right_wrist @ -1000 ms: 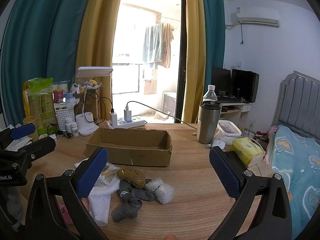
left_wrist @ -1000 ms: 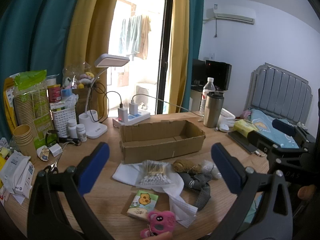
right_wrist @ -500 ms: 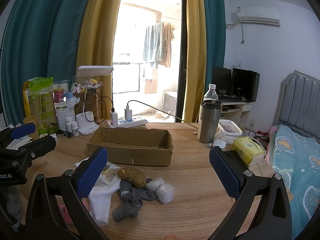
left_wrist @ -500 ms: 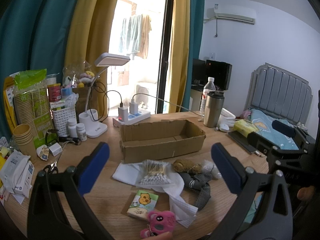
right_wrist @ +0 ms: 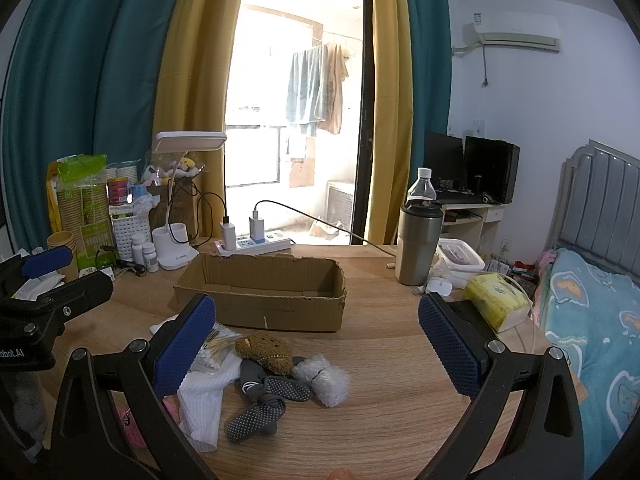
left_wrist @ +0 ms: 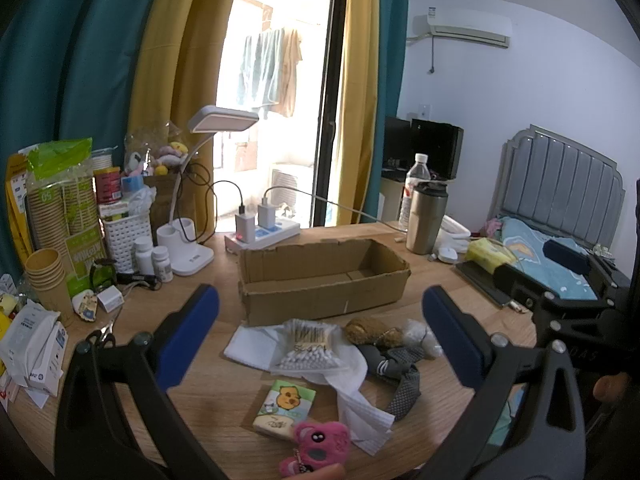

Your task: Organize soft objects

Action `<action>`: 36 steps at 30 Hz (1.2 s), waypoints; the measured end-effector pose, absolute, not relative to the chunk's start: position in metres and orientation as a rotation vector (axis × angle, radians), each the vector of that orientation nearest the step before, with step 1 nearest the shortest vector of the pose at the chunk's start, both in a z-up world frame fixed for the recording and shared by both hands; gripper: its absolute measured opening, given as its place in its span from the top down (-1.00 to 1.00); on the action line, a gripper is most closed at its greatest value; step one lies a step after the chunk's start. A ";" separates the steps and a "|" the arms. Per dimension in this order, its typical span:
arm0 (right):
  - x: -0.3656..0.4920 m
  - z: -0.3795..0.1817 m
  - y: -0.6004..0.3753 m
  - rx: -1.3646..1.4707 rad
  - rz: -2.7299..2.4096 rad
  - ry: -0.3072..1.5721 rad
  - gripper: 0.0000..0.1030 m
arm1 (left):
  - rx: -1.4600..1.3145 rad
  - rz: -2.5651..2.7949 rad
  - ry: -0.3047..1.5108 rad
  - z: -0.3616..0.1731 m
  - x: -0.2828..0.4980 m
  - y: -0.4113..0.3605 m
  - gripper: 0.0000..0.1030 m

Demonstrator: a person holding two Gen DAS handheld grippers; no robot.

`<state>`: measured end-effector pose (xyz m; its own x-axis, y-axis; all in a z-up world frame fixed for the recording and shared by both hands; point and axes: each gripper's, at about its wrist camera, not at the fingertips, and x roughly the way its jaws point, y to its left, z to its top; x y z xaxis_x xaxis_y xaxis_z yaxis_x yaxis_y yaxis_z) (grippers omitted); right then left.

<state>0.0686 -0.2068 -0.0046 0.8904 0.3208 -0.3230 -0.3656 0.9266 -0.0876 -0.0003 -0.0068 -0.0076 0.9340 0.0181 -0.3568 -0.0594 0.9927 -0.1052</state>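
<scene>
Open cardboard box [left_wrist: 324, 280] behind the soft pile [left_wrist: 340, 348] — unobstructed above.

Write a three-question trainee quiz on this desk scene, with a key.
1. True or false: the long brown cardboard box already holds the small brown plush bear.
2. Which lies nearest the left gripper camera? A) fuzzy pink plush toy B) clear packet of cotton swabs C) steel insulated tumbler
3. Fill in: the right gripper stands ____, holding nothing.

Key: 1 false, the box looks empty and the bear lies on the wooden table in front of it, beside the grey dotted socks. 2 A. 3 open.
</scene>
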 end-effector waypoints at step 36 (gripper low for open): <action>0.087 -0.044 -0.190 -0.172 0.429 0.444 -0.99 | -0.150 0.070 0.488 -0.047 0.012 0.012 -0.99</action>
<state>0.0867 -0.1901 -0.0441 0.8158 0.3631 -0.4501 -0.4370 0.8968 -0.0685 0.0117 0.0118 -0.0470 0.8813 0.0308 -0.4715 -0.1023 0.9866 -0.1268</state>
